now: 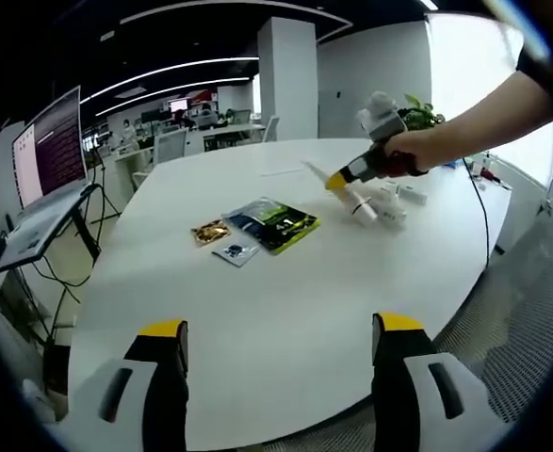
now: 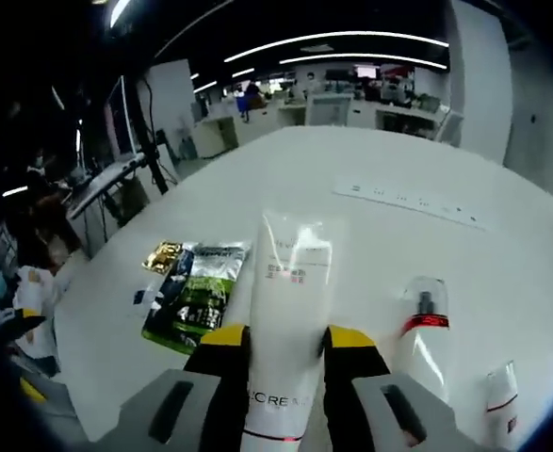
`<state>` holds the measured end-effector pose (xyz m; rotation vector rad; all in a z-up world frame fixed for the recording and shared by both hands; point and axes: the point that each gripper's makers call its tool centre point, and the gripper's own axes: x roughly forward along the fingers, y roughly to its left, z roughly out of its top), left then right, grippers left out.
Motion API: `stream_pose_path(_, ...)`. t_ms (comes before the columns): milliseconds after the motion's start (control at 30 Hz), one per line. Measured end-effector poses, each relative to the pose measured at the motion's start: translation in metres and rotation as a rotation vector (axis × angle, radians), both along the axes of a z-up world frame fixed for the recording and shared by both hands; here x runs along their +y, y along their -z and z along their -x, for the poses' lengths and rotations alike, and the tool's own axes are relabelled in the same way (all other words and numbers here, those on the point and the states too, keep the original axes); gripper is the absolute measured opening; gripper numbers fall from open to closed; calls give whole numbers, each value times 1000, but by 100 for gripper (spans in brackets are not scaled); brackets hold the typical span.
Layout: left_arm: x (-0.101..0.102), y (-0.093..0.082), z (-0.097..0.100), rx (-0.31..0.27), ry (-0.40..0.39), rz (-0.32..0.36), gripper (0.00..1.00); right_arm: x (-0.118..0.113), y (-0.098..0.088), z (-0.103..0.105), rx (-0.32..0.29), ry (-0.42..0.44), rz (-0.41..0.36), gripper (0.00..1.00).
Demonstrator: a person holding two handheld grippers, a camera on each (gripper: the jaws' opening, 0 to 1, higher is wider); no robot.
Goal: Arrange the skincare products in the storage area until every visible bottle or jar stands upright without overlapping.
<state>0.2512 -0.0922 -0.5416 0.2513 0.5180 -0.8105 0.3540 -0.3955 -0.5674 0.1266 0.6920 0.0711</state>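
Observation:
My right gripper [image 2: 286,335] is shut on a white cream tube [image 2: 293,273], held flat above the table and pointing away. To its right a clear bottle with a red band [image 2: 425,339] lies on its side, beside another white bottle [image 2: 502,400]. In the left gripper view a hand carries the right gripper [image 1: 337,181] with the tube [image 1: 316,172] sticking out over several white bottles [image 1: 382,203] lying on the table. My left gripper [image 1: 281,328] hangs open near the table's front edge with nothing between its fingers.
A green and black sachet [image 1: 274,224], a gold packet [image 1: 210,231] and a small blue packet [image 1: 235,251] lie mid-table. A white power strip [image 2: 413,201] lies farther back. A laptop on a stand [image 1: 45,165] is off the table's left.

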Motion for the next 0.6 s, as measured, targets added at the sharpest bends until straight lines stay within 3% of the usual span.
stream_pose_path(233,0,0,0,-2,0,3,74,9,-6,10,-17,-10,-8,20)
stream_pose_path(600,-1,0,0,-2,0,-4,75,27,-36,21,-117,-51,-34,20)
